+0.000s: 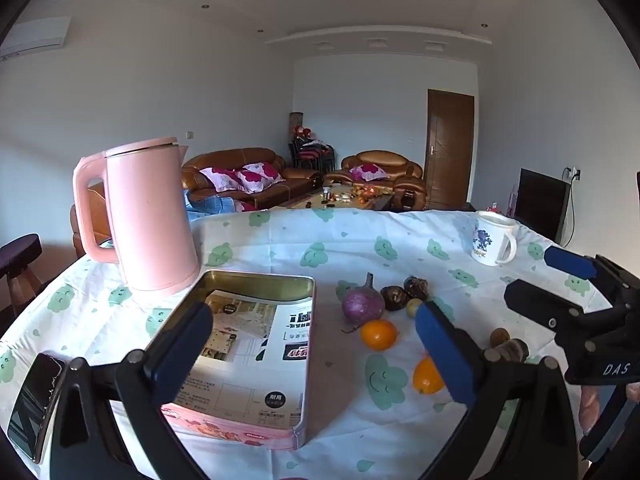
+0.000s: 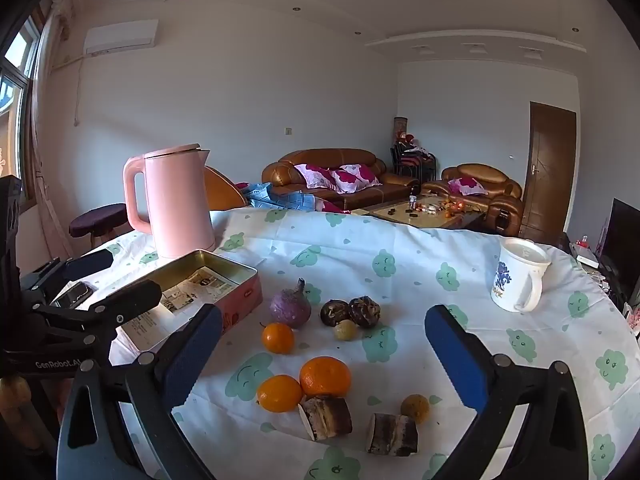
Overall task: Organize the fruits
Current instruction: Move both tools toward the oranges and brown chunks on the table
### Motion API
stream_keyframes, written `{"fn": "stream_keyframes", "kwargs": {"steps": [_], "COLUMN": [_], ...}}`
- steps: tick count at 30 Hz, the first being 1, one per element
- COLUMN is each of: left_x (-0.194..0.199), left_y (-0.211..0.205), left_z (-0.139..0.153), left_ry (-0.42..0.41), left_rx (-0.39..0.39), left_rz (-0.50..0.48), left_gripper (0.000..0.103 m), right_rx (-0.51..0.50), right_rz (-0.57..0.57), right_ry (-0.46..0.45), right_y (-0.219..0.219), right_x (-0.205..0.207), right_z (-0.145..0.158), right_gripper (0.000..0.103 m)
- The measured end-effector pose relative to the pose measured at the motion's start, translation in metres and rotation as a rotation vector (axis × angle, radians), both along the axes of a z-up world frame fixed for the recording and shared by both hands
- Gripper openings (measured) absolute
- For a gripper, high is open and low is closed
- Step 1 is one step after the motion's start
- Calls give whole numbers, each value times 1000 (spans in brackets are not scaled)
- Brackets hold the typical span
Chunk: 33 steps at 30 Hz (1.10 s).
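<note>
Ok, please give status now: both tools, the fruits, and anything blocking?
Left tool open, right tool open, both empty. Oranges loose on the tablecloth, tin box holds only paper. Nothing blocking.

Shiny metal tin [image 2: 224, 270], cloth tablecloth [image 2: 400, 240]

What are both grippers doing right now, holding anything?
Left gripper: jaws open, holding nothing, above the tin box.
Right gripper: jaws open, holding nothing, above the oranges.

Left gripper [image 1: 314, 354]: jaws spread wide, empty, tilted slightly downward.
Right gripper [image 2: 324, 354]: jaws spread wide, empty, tilted slightly downward, alongside the left.
</note>
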<state>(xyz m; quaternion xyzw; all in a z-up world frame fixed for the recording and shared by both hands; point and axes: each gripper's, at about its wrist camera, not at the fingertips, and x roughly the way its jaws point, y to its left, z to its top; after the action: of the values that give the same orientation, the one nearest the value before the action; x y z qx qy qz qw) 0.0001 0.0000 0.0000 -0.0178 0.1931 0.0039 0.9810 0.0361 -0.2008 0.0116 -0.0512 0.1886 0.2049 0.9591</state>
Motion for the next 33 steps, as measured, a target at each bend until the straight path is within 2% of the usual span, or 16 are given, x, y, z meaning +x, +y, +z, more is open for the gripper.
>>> {"fn": "stream_keyframes", "kwargs": {"steps": [33], "left_x": [0], "left_y": [-1], "left_z": [2], "left_ry": [-16], "left_rx": [5], "left_rz": [1], "left_gripper": [103], "right_rx": [8], "right_rz": [-2], "right_ry": [14], "right_y": [-2], "right_x": [-3], "right_z": [-5], "right_gripper": [102]}}
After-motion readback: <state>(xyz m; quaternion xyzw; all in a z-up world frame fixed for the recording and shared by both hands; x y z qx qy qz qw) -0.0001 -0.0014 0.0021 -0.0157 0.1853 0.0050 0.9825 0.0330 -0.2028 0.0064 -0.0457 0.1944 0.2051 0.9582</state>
